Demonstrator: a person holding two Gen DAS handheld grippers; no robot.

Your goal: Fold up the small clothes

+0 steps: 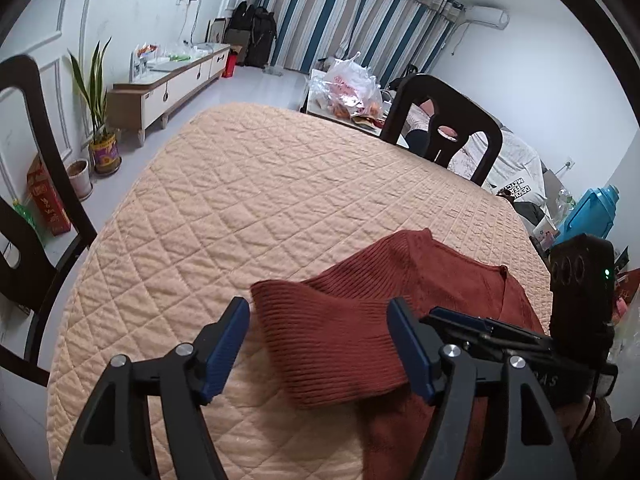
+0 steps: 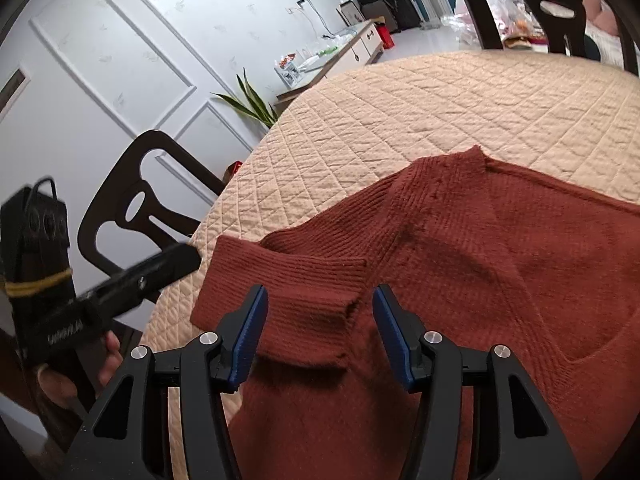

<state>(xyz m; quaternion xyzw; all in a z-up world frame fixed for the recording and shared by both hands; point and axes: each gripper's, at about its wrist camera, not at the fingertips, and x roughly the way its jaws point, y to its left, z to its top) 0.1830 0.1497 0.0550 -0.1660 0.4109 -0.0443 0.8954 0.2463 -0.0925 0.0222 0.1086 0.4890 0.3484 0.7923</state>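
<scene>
A rust-red ribbed sweater (image 1: pixel 460 280) (image 2: pixel 520 248) lies flat on the peach quilted table cover (image 1: pixel 240 200) (image 2: pixel 440 100). One sleeve (image 1: pixel 328 344) (image 2: pixel 292 280) is folded across its body. My left gripper (image 1: pixel 318 346) is open just above that sleeve, a blue pad on each side, neither pressing on it. My right gripper (image 2: pixel 322 332) is open over the sleeve's cuff end, with a gap at its right pad. Each gripper shows in the other's view: the right one's body (image 1: pixel 580 320) close beside the left, and the left one (image 2: pixel 132 284) held by a hand (image 2: pixel 60 384).
Dark wooden chairs stand around the table: one at the far side (image 1: pixel 444 120) (image 2: pixel 560 8) and one at the left edge (image 1: pixel 36 200) (image 2: pixel 128 200). A side table with a plastic bag (image 1: pixel 352 84), a blue jug (image 1: pixel 592 216) and potted plants (image 1: pixel 100 128) stand beyond.
</scene>
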